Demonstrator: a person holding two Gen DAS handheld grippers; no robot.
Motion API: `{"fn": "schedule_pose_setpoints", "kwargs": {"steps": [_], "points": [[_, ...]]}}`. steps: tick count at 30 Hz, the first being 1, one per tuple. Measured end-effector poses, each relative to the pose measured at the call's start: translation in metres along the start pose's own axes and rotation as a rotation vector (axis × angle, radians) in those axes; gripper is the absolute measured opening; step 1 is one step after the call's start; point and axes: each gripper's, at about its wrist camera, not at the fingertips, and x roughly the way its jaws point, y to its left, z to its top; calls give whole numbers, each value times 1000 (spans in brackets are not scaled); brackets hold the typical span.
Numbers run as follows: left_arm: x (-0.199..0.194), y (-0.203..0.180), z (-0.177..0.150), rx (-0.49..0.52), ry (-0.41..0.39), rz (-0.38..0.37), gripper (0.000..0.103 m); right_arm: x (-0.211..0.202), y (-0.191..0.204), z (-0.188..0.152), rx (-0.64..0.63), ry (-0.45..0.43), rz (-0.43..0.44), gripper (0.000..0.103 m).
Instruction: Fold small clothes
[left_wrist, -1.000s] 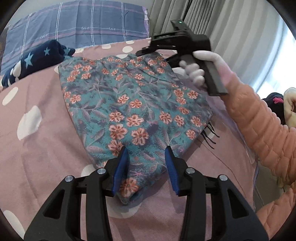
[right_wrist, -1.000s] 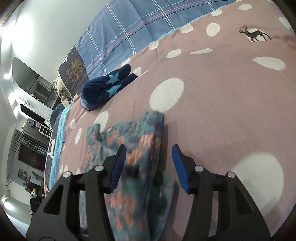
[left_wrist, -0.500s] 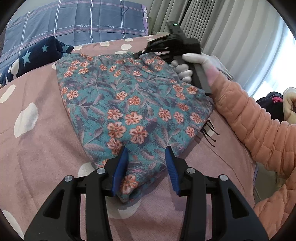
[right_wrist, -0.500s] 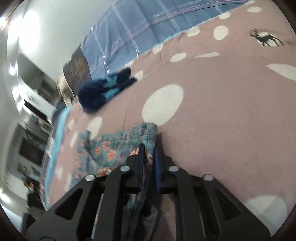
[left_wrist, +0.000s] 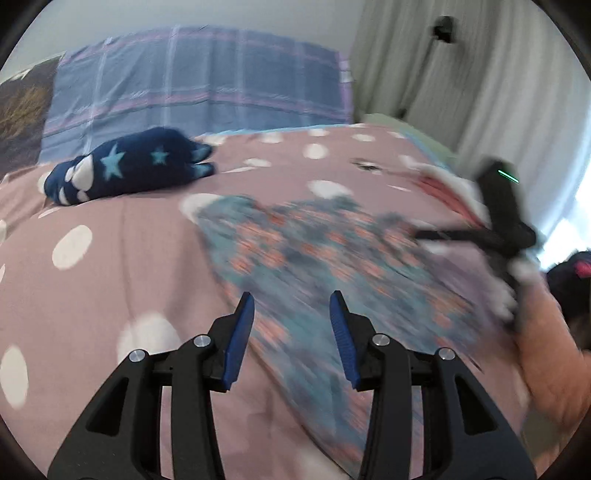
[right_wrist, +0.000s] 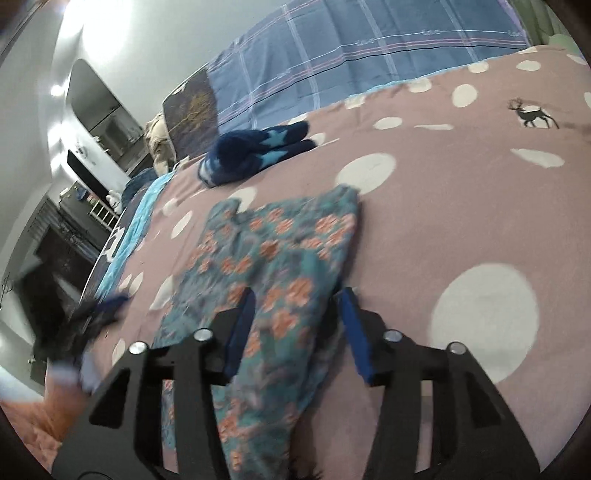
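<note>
Left wrist view: teal floral-print cotton garment (left_wrist: 332, 266) lies flat on the mauve bed cover with white dots (left_wrist: 122, 258), folded into a rough wedge, near corner just ahead of the left tool (left_wrist: 291, 314). That tool's blue pads stand moderately apart over the cloth's near left edge, nothing pinched between them. Right wrist view: the right tool (right_wrist: 297, 314) straddles the garment's near right edge, cloth lying between the pads but not pressed. Its jaws have just been opening after a brief pinch on that edge, so the fabric reads as released. Judgement: thin, light, limp cloth, not slippery on the cover, not fragile; it will sag and drag unless taken at two points, best at corners or along the doubled fold edge where layers give the pads something to bite. Against half a second ago: the left tool has pulled back and lifted off the near corner, so more of the bed now shows, including the rolled navy fleece item with light-blue stars (left_wrist: 129, 166) at far left and the blue plaid quilt (left_wrist: 199, 81) beyond. Left view is heavily motion-blurred; the person's orange sleeve (left_wrist: 546, 350) shows at right.
</note>
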Motion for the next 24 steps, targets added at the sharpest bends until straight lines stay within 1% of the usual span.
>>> {"fn": "schedule_pose_setpoints", "kwargs": {"steps": [1, 2, 3, 4, 5, 6, 7, 8, 9, 10, 11, 13, 14, 15, 16, 18, 19, 20, 21, 22, 23, 24], "points": [[13, 8, 7, -18, 12, 10, 44, 2, 3, -2, -14, 2, -8, 50], [31, 21, 17, -46, 27, 29, 44, 4, 6, -3, -28, 1, -25, 41], [47, 31, 24, -71, 42, 44, 44, 7, 7, -4, -34, -3, -45, 11], [61, 40, 30, -98, 58, 45, 44, 12, 6, -5, -25, 3, -60, 4], [78, 49, 35, -135, 74, 37, 44, 14, 4, -6, -9, 1, -55, 4], [90, 54, 37, -154, 83, 50, 43, 14, 2, -6, 5, -15, -43, 4], [97, 56, 37, -147, 88, 77, 28, 15, -1, -7, 10, -24, -43, 4], [104, 56, 35, -111, 86, 138, 17, 18, -4, -9, 15, -20, -57, 4], [107, 57, 32, -91, 79, 214, 17, 22, -9, -11, 23, -5, -74, 5], [107, 58, 30, -92, 71, 222, 17, 27, -19, -15, 51, 17, -77, 6], [105, 57, 29, -85, 62, 233, 17, 28, -26, -16, 80, 18, -51, 6], [99, 51, 30, -45, 56, 292, 17, 23, -40, -15, 156, 17, 30, 8], [94, 49, 30, -25, 51, 329, 16, 19, -41, -14, 164, 14, 49, 15], [87, 48, 30, -23, 45, 345, 16, 14, -40, -13, 158, 5, 56, 17], [75, 47, 30, -44, 31, 314, 16, 8, -38, -12, 148, -10, 54, 17], [57, 43, 27, -78, 12, 217, 16, -1, -40, -9, 150, -38, 39, 17], [43, 31, 23, -74, 2, 138, 16, -5, -45, -7, 171, -55, 18, 16], [35, 18, 19, -58, -1, 70, 16, -4, -51, -3, 194, -61, -15, 11], [31, 7, 15, -41, 1, 17, 16, -2, -54, -1, 205, -58, -40, 7], [26, -11, 7, -8, 15, -70, 16, 6, -58, 3, 208, -42, -94, 5], [26, -23, 1, 18, 34, -109, 20, 13, -58, 6, 191, -22, -121, 4], [28, -35, -8, 52, 66, -129, 25, 22, -56, 11, 165, -4, -123, 4]]}}
